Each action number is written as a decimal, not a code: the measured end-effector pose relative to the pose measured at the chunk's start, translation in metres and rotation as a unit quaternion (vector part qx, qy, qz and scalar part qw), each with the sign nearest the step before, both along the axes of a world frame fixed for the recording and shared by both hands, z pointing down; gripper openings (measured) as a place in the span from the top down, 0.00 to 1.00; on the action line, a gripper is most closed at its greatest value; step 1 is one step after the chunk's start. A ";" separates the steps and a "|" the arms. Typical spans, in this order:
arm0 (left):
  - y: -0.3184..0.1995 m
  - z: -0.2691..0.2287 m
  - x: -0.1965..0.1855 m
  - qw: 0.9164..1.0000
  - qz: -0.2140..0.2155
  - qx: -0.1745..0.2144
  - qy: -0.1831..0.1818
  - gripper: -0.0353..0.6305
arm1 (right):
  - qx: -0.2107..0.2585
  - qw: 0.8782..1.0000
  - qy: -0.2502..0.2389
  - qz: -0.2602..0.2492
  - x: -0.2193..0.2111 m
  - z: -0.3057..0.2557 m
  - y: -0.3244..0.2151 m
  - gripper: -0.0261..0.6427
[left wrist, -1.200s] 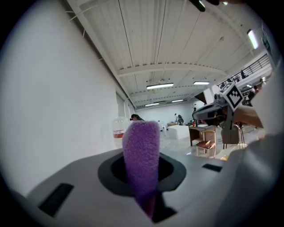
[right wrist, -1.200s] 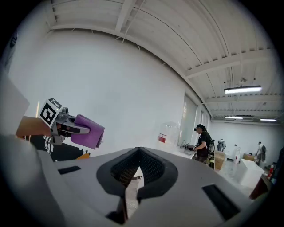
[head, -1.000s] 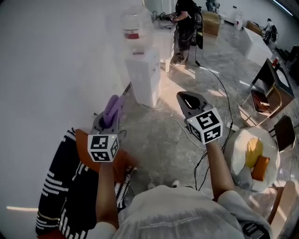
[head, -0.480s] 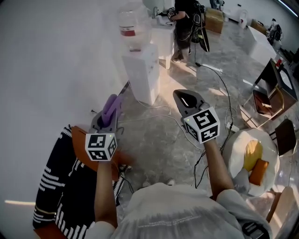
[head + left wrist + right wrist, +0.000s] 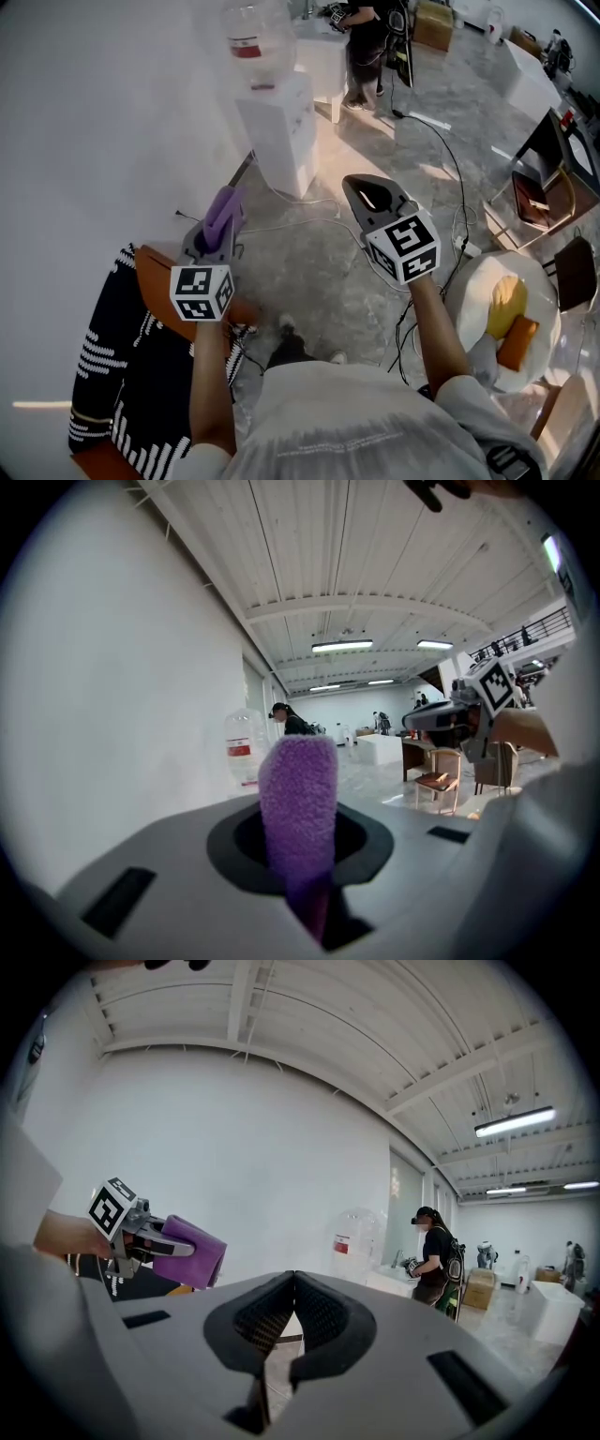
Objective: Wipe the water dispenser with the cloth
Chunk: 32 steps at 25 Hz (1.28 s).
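Purple cloth [image 5: 225,212] is pinched in the left hand-held gripper [image 5: 223,202]. In the head view the right hand-held gripper [image 5: 367,192] is held beside it. Both point toward the white dispenser [image 5: 281,131], which stands against the wall, well apart from them. Wiping has not begun; the step in hand is judged to be the approach. The floor between is open, but cables [image 5: 454,187] trail to the right of the dispenser and a chair [image 5: 155,272] draped with striped fabric sits at the left.

Left gripper view: the cloth stands upright between the jaws, clamped low, most of it free above. For a good wipe, lay that free side flat on the panel and keep the jaw tips off it.

Right gripper view: jaws pressed together, nothing between them. A person [image 5: 433,1260] stands beyond the dispenser. Coming in from the front looks safest, without knocking the bottle [image 5: 361,1232] on top.
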<state>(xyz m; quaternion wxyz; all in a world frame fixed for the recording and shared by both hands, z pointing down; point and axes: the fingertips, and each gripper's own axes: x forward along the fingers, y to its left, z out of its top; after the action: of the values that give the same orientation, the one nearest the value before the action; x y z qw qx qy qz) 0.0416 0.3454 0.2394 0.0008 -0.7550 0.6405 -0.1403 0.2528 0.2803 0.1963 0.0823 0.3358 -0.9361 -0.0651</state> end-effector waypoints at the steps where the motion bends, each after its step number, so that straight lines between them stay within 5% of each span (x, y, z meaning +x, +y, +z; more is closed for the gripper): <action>1: -0.007 0.002 -0.001 1.000 0.002 0.000 -0.001 0.87 | -0.003 1.000 0.005 0.001 0.000 0.004 -0.006 0.94; 14: -0.159 0.001 -0.067 0.999 0.034 0.007 0.007 0.87 | -0.001 0.999 0.051 0.015 -0.067 0.003 -0.134 0.94; 32: -0.286 0.019 -0.185 0.999 0.034 -0.019 0.031 0.87 | -0.045 0.998 0.009 0.035 -0.167 0.015 -0.255 0.94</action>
<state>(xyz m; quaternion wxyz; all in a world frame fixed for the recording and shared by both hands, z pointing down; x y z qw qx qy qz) -0.1432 0.0590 0.2579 -0.0287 -0.7802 0.6115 -0.1283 0.0853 0.0258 0.2109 0.1083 0.3639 -0.9248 -0.0234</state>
